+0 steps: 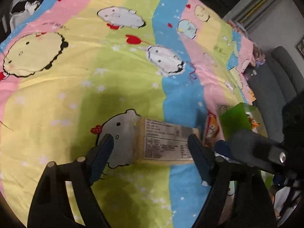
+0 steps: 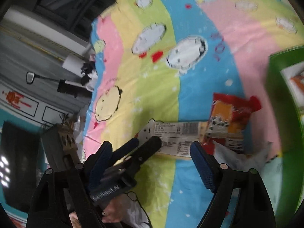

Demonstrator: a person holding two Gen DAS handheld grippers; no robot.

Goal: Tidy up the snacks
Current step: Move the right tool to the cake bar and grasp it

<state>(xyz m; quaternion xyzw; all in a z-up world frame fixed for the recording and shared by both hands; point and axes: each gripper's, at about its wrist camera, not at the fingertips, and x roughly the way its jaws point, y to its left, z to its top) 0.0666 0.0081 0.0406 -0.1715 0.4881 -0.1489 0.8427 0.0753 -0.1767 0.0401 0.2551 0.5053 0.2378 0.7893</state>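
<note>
A flat yellow snack packet with a white printed label (image 1: 163,142) lies on the striped cartoon bedspread (image 1: 114,72). My left gripper (image 1: 151,142) is open, its fingers on either side of the packet, just above it. A red and orange snack bag (image 1: 211,128) and a green box (image 1: 237,119) lie to the right of it. In the right wrist view my right gripper (image 2: 150,150) is open and empty above the same packet (image 2: 176,140), with the left gripper (image 2: 140,148) crossing in front of its left finger. The red bag (image 2: 231,114) and green box (image 2: 281,102) sit to the right.
A crumpled clear wrapper (image 2: 245,159) lies under the right finger beside the red bag. A grey chair (image 1: 279,87) stands off the bed's right edge. Dark clothes (image 1: 28,1) lie at the far left corner. Grey cabinets (image 2: 38,60) and a small model building (image 2: 64,138) stand beyond the bed.
</note>
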